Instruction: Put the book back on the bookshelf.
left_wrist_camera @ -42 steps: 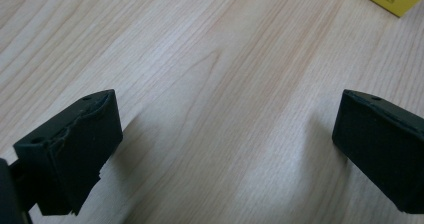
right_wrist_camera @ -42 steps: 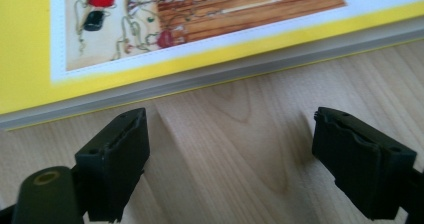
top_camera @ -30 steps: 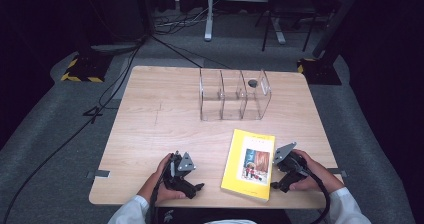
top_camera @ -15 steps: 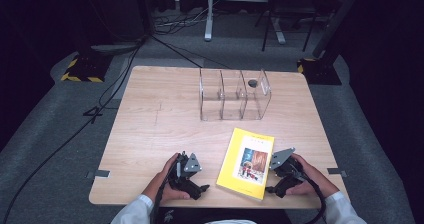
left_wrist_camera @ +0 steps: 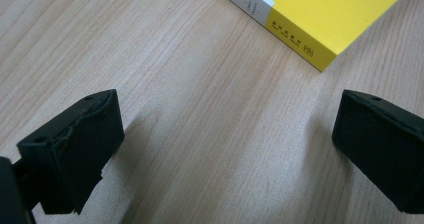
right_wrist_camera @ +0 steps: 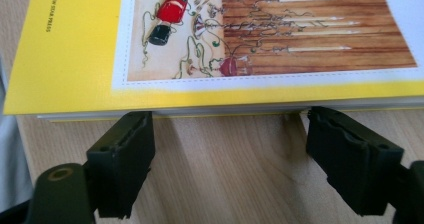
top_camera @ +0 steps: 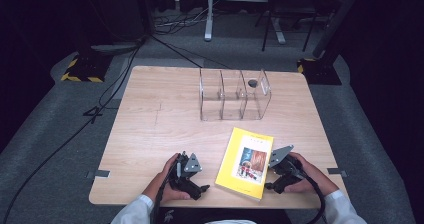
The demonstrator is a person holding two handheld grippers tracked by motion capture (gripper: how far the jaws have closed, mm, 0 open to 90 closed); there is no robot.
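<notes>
Right tool (top_camera: 274, 178) lies low on the surface (top_camera: 160, 129), aimed at the yellow book's (top_camera: 246, 161) long edge; its jaws have just been closing slightly yet stand apart, tips at the page edge — contact cannot be judged. Left tool (top_camera: 192, 184) rests nearby, jaws wide, gripping nothing. The book lies flat near the front edge, an illustrated panel on its cover.

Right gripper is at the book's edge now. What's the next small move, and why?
Probably tilt the right gripper so one jaw slips under the yellow book and one goes over it, then close. Its jaws, just narrowing, stand side by side against the page edge, nothing between them, and the book lies flat on the table.
</notes>
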